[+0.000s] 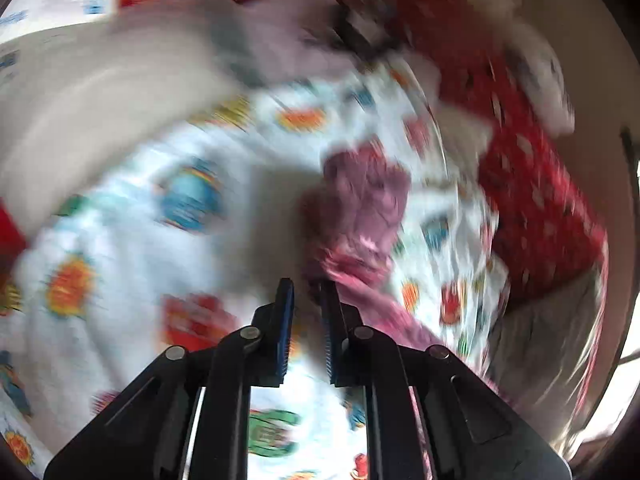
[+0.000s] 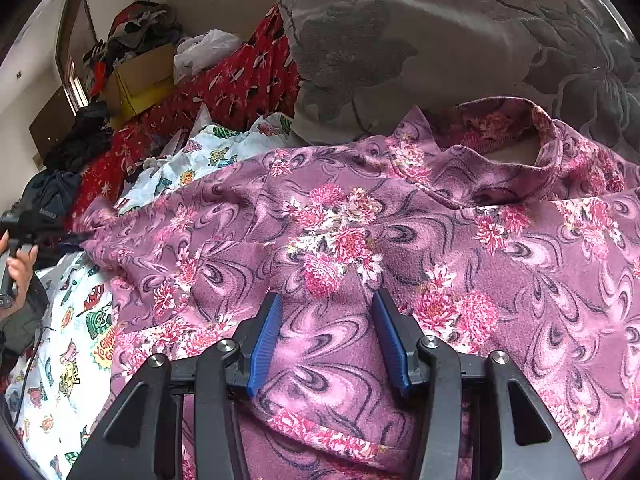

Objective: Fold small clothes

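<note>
My left claw (image 1: pixel 306 292) points down at the bed, and its view is smeared with blur. Its two blue pads stand close together with only a narrow slot between them. A bunched end of the purple floral garment (image 1: pixel 362 208) sits right at the tip of one pad and trails off past it; through the blur I cannot tell whether the cloth is truly pinched between the pads or only lies against one. Under it spreads the white cartoon-print sheet (image 1: pixel 132 248), with a red flowered blanket (image 1: pixel 536 208) along the far edge.

My right claw (image 2: pixel 326 300) hangs over the same purple floral garment (image 2: pixel 360 216), which lies spread across the bed and fills most of this view. The blue pads stand about half apart, one on each side of a patch of the fabric low on the garment, and neither pad presses on it, so this claw holds nothing. The neck opening (image 2: pixel 516 152) of the garment lies up and to the right, near a grey flowered pillow (image 2: pixel 400 40). To the left the garment runs out to a stretched corner, beyond which the white cartoon-print sheet (image 2: pixel 68 344) shows. At the left edge a hand (image 2: pixel 20 268) grips a black handle. Further back, the red flowered blanket (image 2: pixel 224 92) carries a cardboard box (image 2: pixel 140 80) heaped with clothes and a white plastic bag (image 2: pixel 204 50).
</note>
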`<state>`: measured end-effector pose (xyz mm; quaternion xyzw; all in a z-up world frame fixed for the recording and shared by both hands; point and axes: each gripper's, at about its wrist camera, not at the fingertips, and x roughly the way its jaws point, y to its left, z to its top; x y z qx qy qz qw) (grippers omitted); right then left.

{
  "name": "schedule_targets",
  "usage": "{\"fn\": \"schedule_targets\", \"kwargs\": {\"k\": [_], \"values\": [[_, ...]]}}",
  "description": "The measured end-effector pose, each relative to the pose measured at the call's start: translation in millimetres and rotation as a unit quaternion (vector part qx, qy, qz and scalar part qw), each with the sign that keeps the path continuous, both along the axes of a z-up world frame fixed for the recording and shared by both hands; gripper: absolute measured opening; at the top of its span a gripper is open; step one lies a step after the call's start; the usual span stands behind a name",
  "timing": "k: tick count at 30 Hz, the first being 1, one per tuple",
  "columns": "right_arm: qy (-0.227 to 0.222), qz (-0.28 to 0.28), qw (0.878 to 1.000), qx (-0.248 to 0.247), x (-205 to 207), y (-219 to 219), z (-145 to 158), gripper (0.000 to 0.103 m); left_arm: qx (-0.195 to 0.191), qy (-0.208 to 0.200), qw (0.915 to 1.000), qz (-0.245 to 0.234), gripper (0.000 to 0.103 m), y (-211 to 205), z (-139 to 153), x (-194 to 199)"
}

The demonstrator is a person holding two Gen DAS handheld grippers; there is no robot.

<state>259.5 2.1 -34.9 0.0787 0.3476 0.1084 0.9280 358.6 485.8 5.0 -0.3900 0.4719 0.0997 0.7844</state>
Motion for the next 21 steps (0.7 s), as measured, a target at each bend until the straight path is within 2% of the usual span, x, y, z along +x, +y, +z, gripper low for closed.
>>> {"fn": "schedule_targets", "kwargs": {"k": [2,3,5,8,10,12,16,17,19,21], "values": [[0.001,-0.001,1.000,-0.001,-0.3,0.3,-0.2,0.049,-0.010,-0.027,0.9994,0.018,0.014,14.4,7.3,-10.8],[0.001,-0.001,1.000,-0.001,-0.4,0.5,-0.2,0.049,-0.012,-0.029,0.9994,0.016,0.024,16.8,6.7,-9.9],[0.001,-0.001,1.000,-0.001,-0.4,0.6,-0.2,0.049,-0.007,-0.017,0.9998,-0.004,0.036,7.5,5.5,-6.0],[0.001,-0.001,1.000,-0.001,-0.4,0.5,-0.2,0.049,-0.011,-0.012,0.9988,-0.047,0.040,-18.1,0.4,7.3],[0.001,-0.001,1.000,-0.001,-0.3,0.7,-0.2,0.049,0.003,0.002,0.9982,-0.060,0.038,-33.9,-5.0,20.7],[0.001,-0.001,1.000,0.000,-0.2,0.6,-0.2,0.049,0.000,-0.001,0.9969,-0.078,0.009,-51.8,-2.6,41.2],[0.000,-0.001,1.000,0.005,0.3,0.1,-0.9,0.049,-0.015,-0.052,0.9925,-0.109,0.009,-88.3,28.9,83.6],[0.001,0.000,1.000,0.007,0.5,-0.3,-1.3,0.049,-0.013,-0.062,0.9892,-0.132,0.013,-100.6,38.9,96.5],[0.001,0.000,1.000,0.010,0.8,-0.8,-1.7,0.050,0.028,-0.055,0.9861,-0.154,0.023,-117.1,53.2,112.5],[0.000,0.000,1.000,0.013,0.8,-1.2,-2.3,0.050,0.054,-0.059,0.9843,-0.158,0.044,-118.5,64.4,116.2]]}}
